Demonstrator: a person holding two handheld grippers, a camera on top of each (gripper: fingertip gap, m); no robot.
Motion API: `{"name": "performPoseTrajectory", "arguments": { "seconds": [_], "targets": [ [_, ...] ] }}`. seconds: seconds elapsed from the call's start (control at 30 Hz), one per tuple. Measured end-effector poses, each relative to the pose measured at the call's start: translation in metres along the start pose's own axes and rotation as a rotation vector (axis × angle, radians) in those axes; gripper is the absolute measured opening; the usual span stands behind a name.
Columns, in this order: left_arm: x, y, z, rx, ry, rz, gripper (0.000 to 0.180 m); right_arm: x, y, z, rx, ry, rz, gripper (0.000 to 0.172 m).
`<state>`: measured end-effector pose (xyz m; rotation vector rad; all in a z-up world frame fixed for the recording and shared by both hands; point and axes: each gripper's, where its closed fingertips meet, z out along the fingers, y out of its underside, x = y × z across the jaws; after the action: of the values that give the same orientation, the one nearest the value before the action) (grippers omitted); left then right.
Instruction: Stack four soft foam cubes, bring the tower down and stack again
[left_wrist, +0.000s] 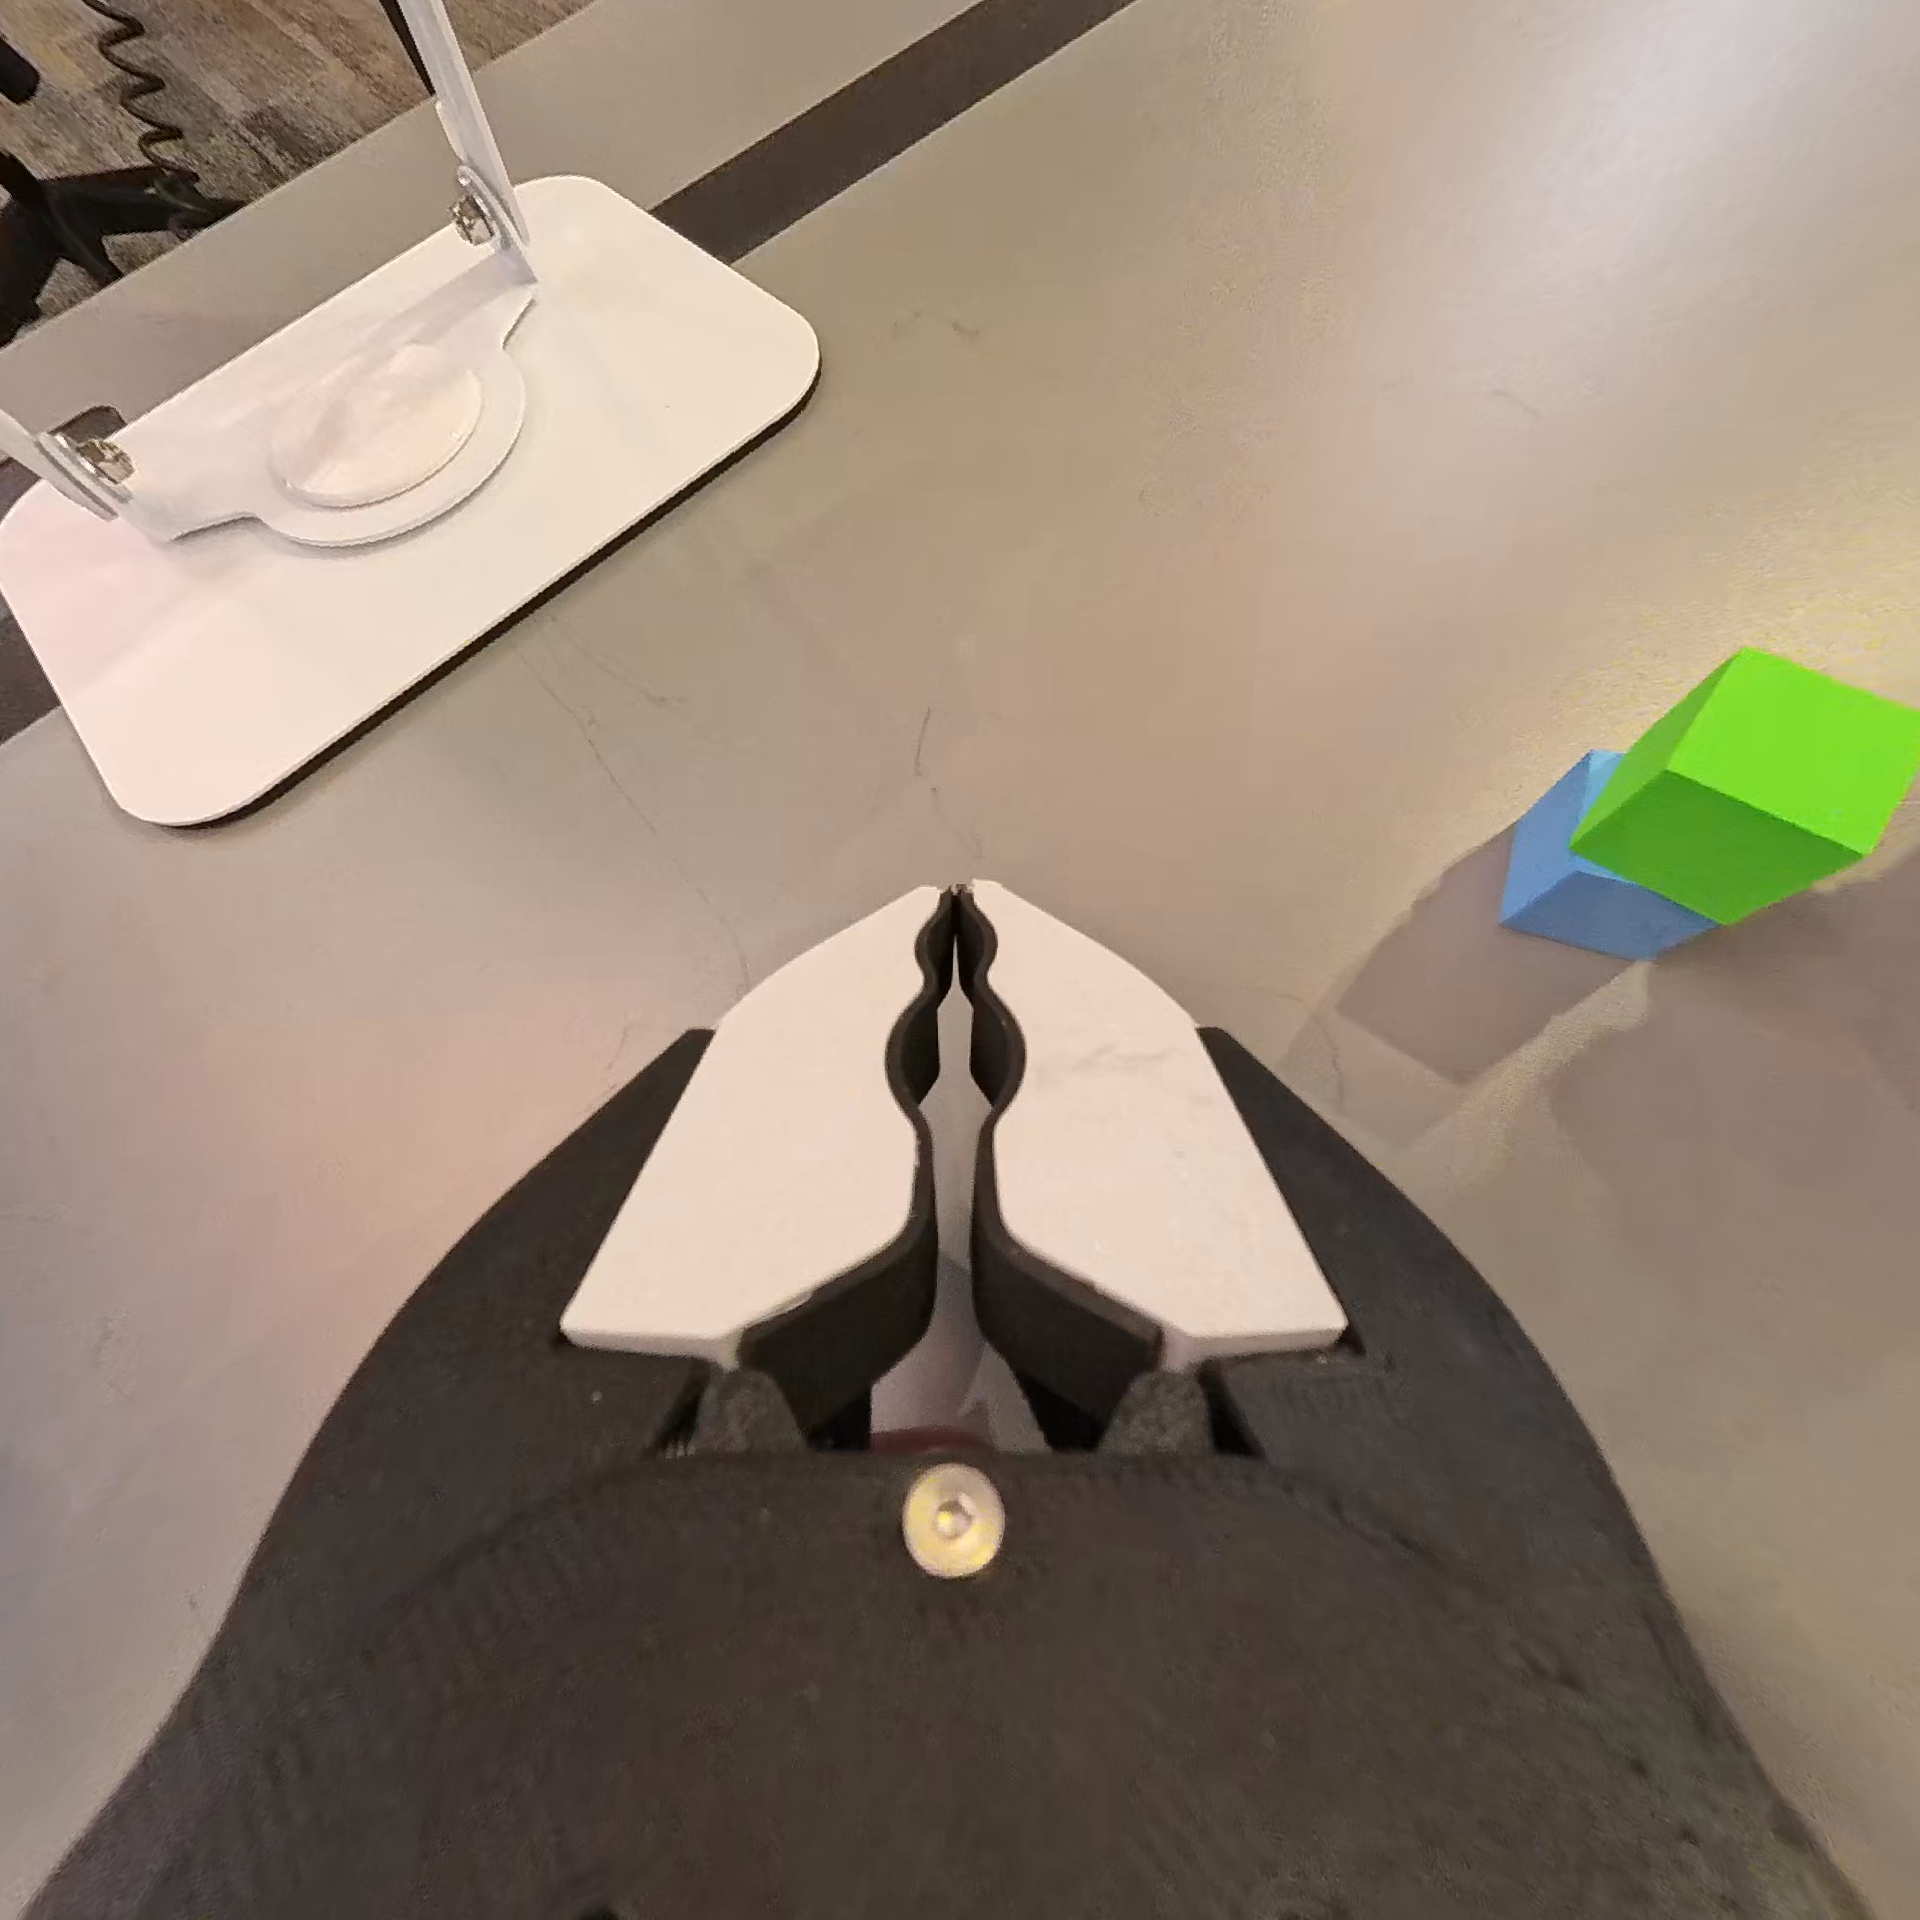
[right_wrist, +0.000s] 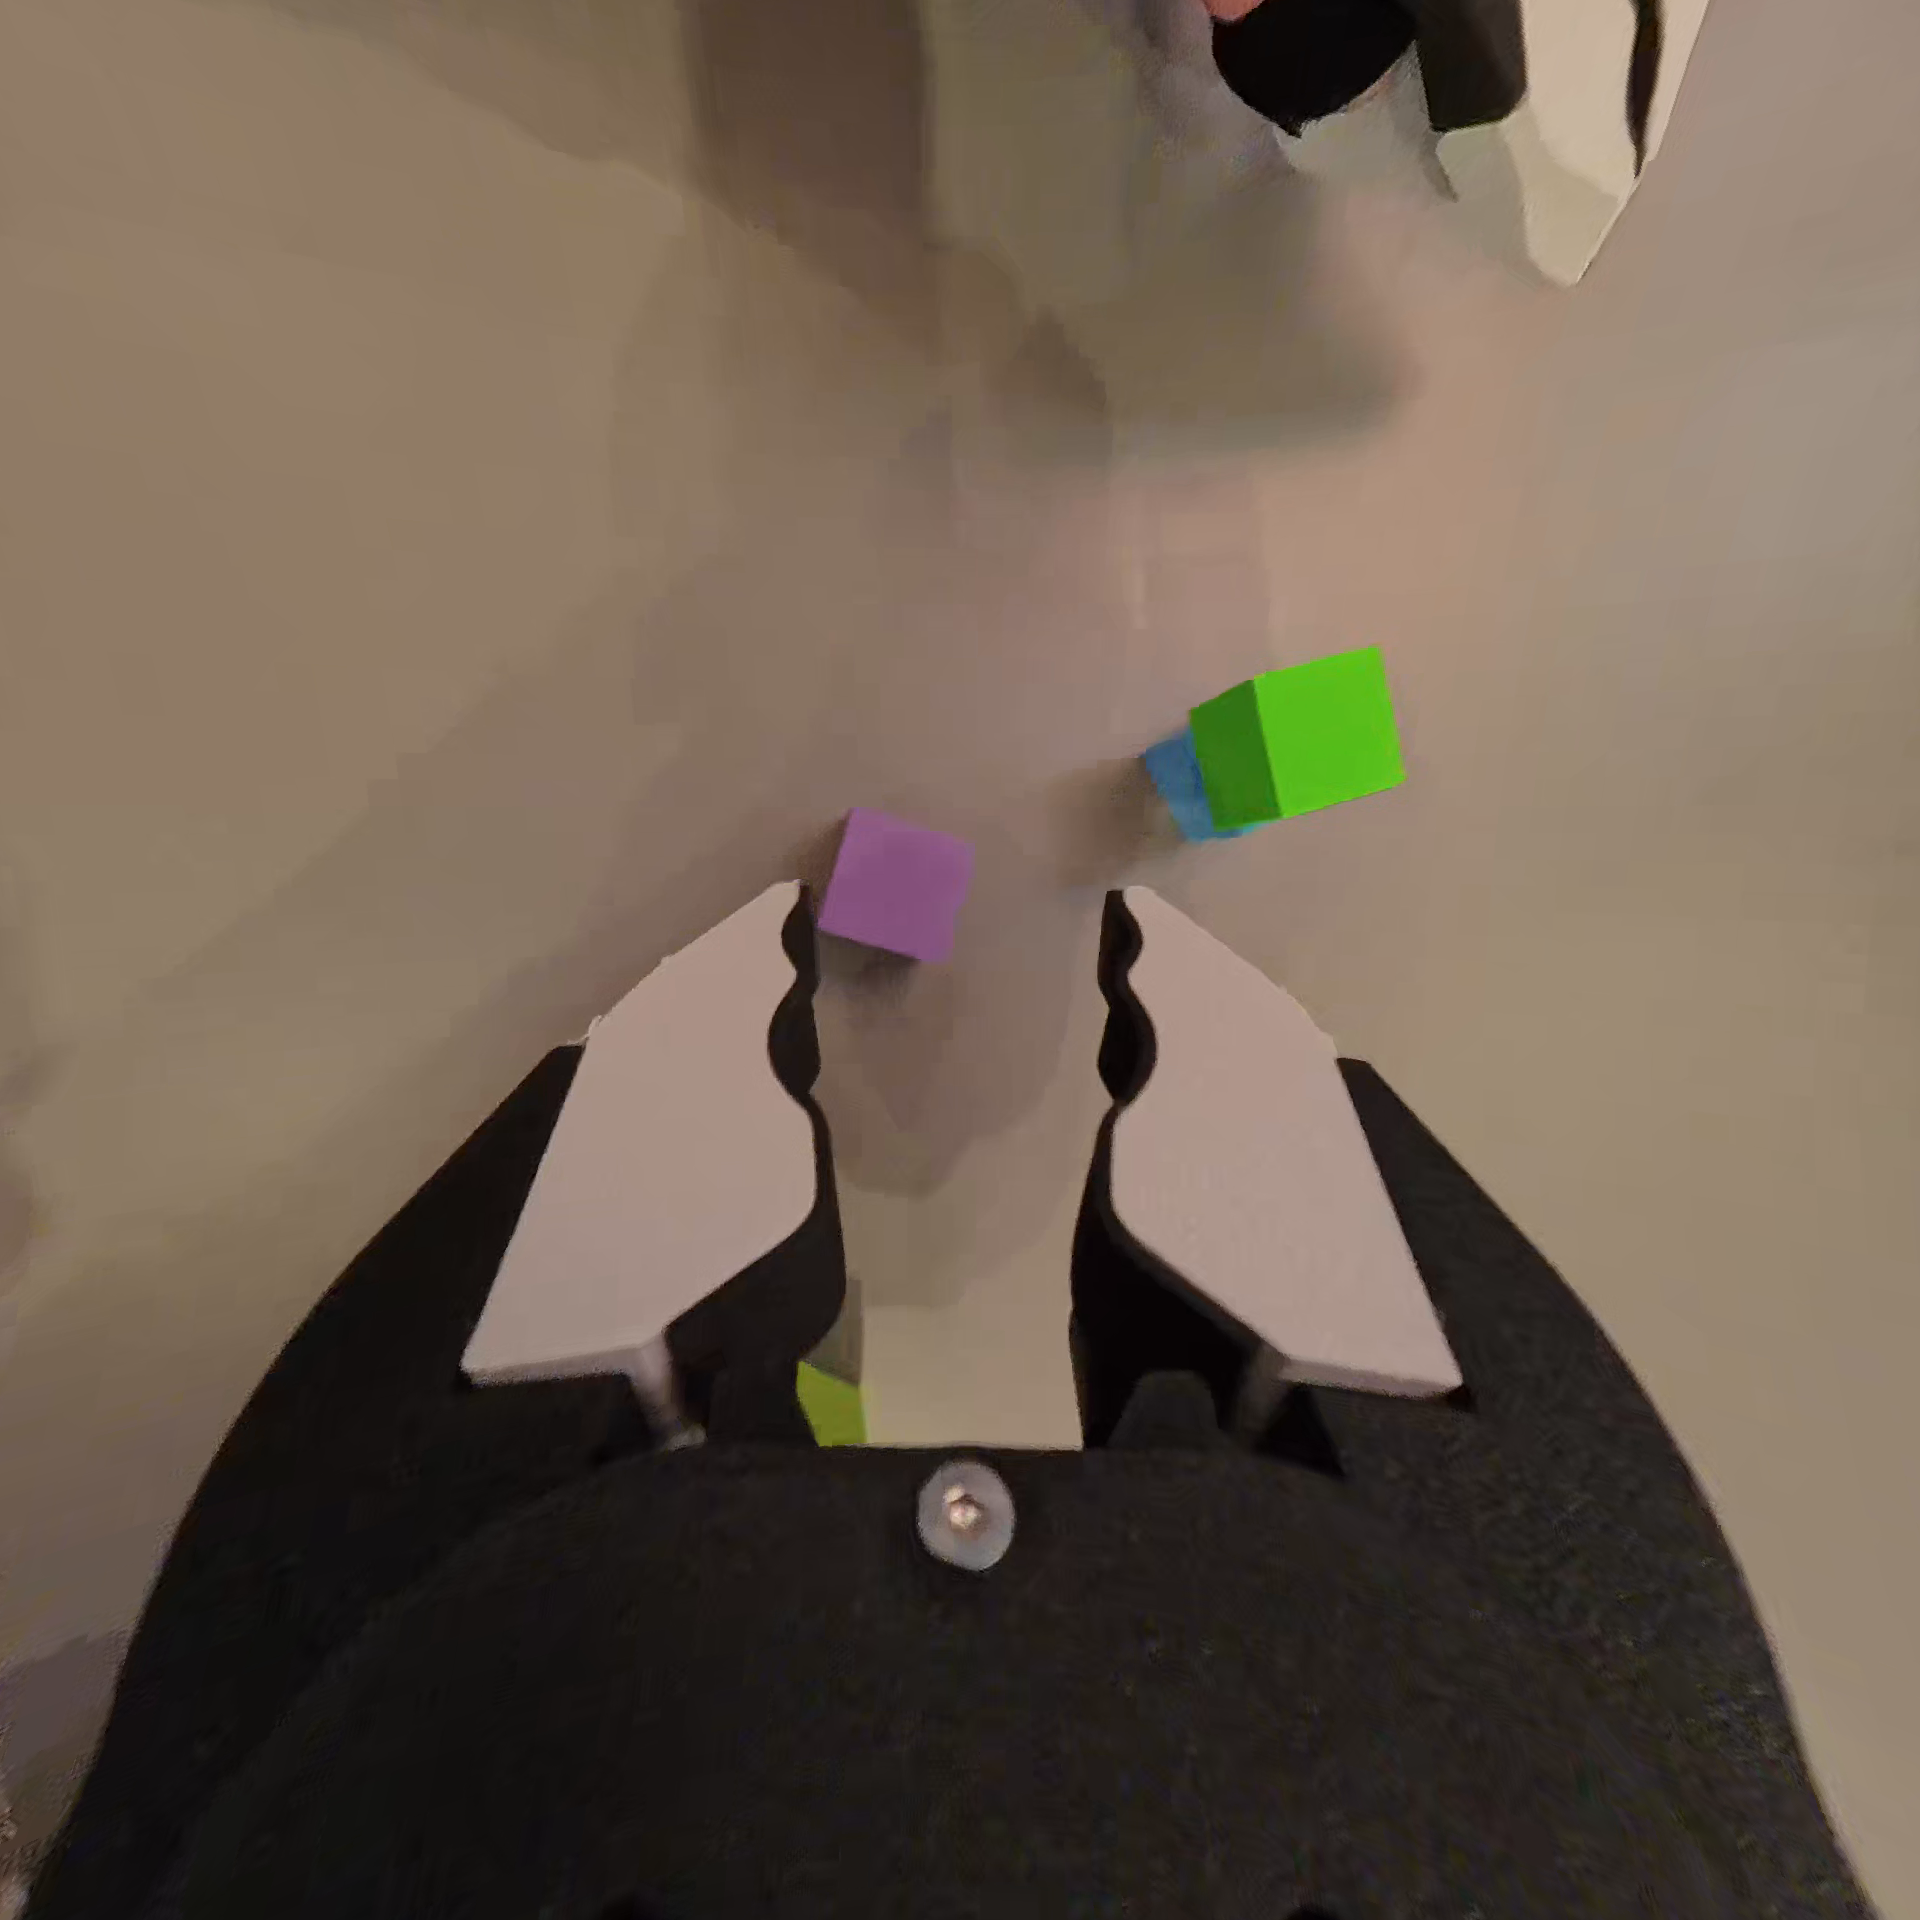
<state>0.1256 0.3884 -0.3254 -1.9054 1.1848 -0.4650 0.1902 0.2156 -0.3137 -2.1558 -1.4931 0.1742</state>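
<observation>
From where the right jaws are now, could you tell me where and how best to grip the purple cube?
Grip the purple cube on its two opposite side faces, coming straight down from above. It lies alone on the table, apart from the green cube, with its flat top up. It sits nearer one finger of the open right gripper, so centre first.

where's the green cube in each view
Left wrist view: green cube at the right edge, mid-height, sitting askew on the blue cube, well right of the shut left gripper.
Right wrist view: green cube right of centre, above the right fingertip of the open right gripper, with the purple cube to its lower left.
Shared landmark: the blue cube peeking out from under the green one.
</observation>
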Motion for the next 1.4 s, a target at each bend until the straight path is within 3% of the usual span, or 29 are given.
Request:
{"name": "performPoseTrajectory", "arguments": {
  "seconds": [0.2, 0.3, 0.43, 0.7, 0.93, 1.4],
  "targets": [
    [0.000, 0.000, 0.000, 0.003, 0.002, -0.005, 0.000, -0.008, 0.008, 0.019, -0.055, 0.004, 0.032, 0.044],
    [0.000, 0.000, 0.000, 0.003, 0.001, -0.001, 0.000, -0.012, 0.010, 0.026, -0.062, -0.013, 0.029, 0.030],
    [0.000, 0.000, 0.000, 0.003, 0.002, 0.000, 0.000, -0.006, 0.001, 0.016, 0.005, -0.026, 0.024, 0.029],
    [0.000, 0.000, 0.000, 0.000, 0.002, 0.000, 0.000, 0.049, -0.031, -0.021, 0.101, 0.012, -0.100, 0.029],
    [0.001, 0.000, 0.000, -0.002, 0.004, 0.004, 0.000, 0.065, -0.039, -0.008, 0.071, -0.066, -0.221, 0.029],
    [0.002, 0.001, 0.001, -0.007, 0.006, 0.008, 0.000, 0.065, -0.033, 0.008, 0.020, -0.142, -0.253, 0.029]
  ]
}}
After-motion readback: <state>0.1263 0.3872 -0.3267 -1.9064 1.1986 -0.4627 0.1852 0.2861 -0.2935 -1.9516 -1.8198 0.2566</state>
